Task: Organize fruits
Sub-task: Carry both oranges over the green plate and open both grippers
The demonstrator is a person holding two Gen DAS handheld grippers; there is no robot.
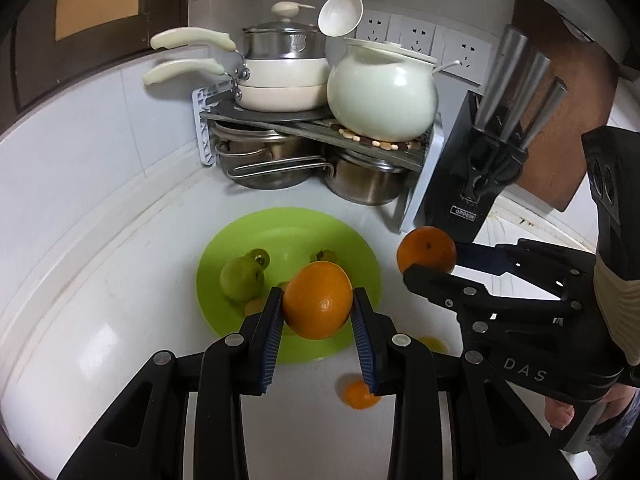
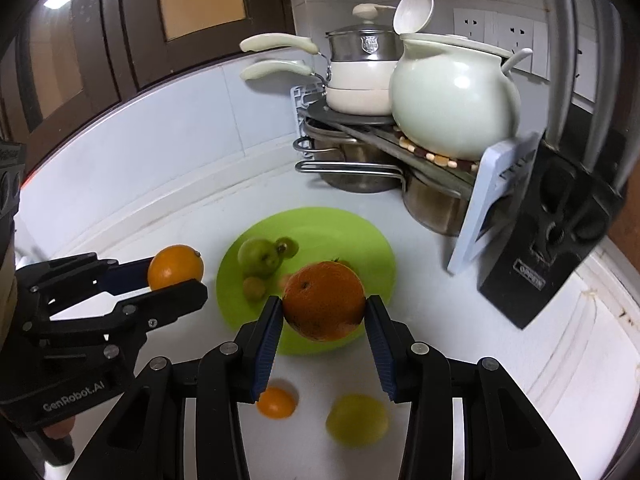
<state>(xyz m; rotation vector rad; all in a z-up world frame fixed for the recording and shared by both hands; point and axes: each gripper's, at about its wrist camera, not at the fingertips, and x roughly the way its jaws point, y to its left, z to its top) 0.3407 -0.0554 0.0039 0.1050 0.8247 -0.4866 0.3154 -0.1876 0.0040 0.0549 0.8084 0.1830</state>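
My left gripper [image 1: 318, 296] is shut on a bright orange [image 1: 316, 312], held above the near edge of a green plate [image 1: 352, 248]. My right gripper [image 2: 324, 303] is shut on a darker orange [image 2: 324, 316], also above the green plate [image 2: 360, 236]. Each gripper shows in the other's view: the right gripper [image 1: 430, 260] with its orange [image 1: 424, 246], the left gripper [image 2: 176, 274] with its orange [image 2: 174, 262]. On the plate lie a green pear [image 2: 258, 258], a kiwi [image 2: 289, 246] and a small brownish fruit [image 2: 254, 289]. A small orange [image 2: 276, 402] and a lemon [image 2: 356, 420] lie on the counter in front of the plate.
Behind the plate, a corner rack [image 1: 320, 124] carries stacked pans [image 1: 284, 76] and a white ceramic pot [image 1: 380, 92], with steel pots underneath. A black knife block [image 1: 468, 184] stands to the right, and a wooden board [image 1: 560, 92] leans on the wall. A white ladle [image 1: 340, 8] hangs above.
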